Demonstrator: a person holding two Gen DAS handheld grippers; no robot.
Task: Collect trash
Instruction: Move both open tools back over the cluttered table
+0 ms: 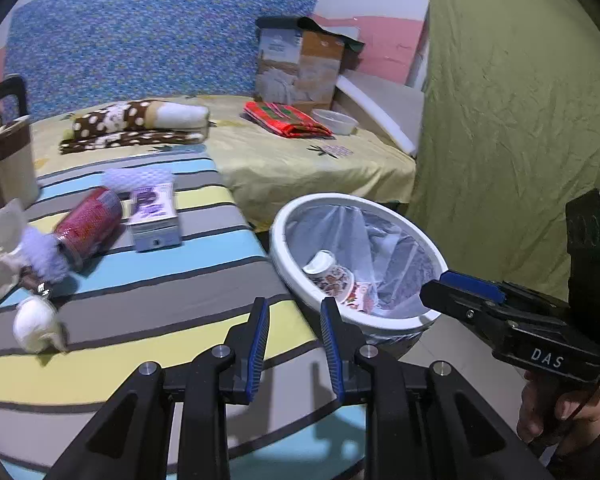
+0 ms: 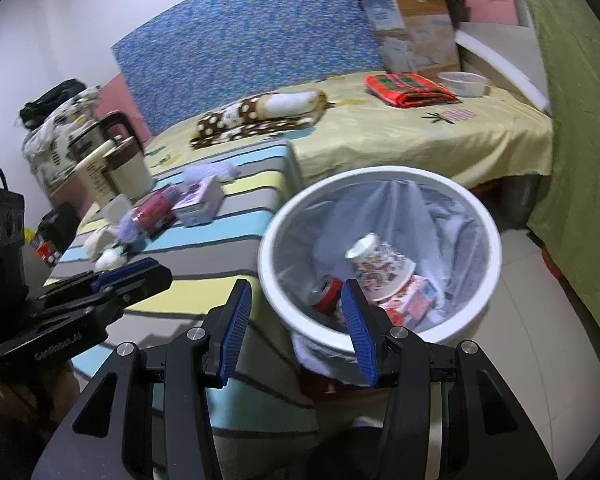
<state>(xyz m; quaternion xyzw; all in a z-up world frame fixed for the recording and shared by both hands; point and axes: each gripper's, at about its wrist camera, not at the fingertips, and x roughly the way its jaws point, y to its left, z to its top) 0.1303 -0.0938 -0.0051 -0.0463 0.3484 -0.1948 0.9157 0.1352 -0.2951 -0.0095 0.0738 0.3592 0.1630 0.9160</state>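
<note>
- Three pieces of trash, at least, already lie in the round white plastic bin with a clear liner (image 2: 494, 236): a printed paper cup (image 2: 382, 266) on its side, mouth toward the lower right and base toward the upper left in the right wrist view; a red drink can (image 2: 326, 290) with its top facing the camera; and a small printed carton (image 2: 418, 294) under the cup.
- Several pieces remain on the striped counter (image 1: 172, 280), which stands just beside the bin on its left.
- The red cylindrical can (image 1: 88, 226) lies on its side, long axis running from the lower left to the upper right in the left wrist view, its end nearest the camera partly hidden by a purple fluffy wad (image 1: 44, 254).
- The small white-and-purple box (image 1: 154, 216) sits just beside the can on its right, long side running away from the camera.
- Crumpled white paper scraps (image 1: 34, 322) lie near the counter's left edge; the blur keeps me from counting them.
- By my reading the job is roughly half done, with the counter pile left.
- The left gripper (image 1: 294, 342) hovers over the counter's near edge, spread and holding nothing.
- The right gripper (image 2: 296, 324) hangs at the bin's near rim, likewise spread wide and holding nothing.
</note>
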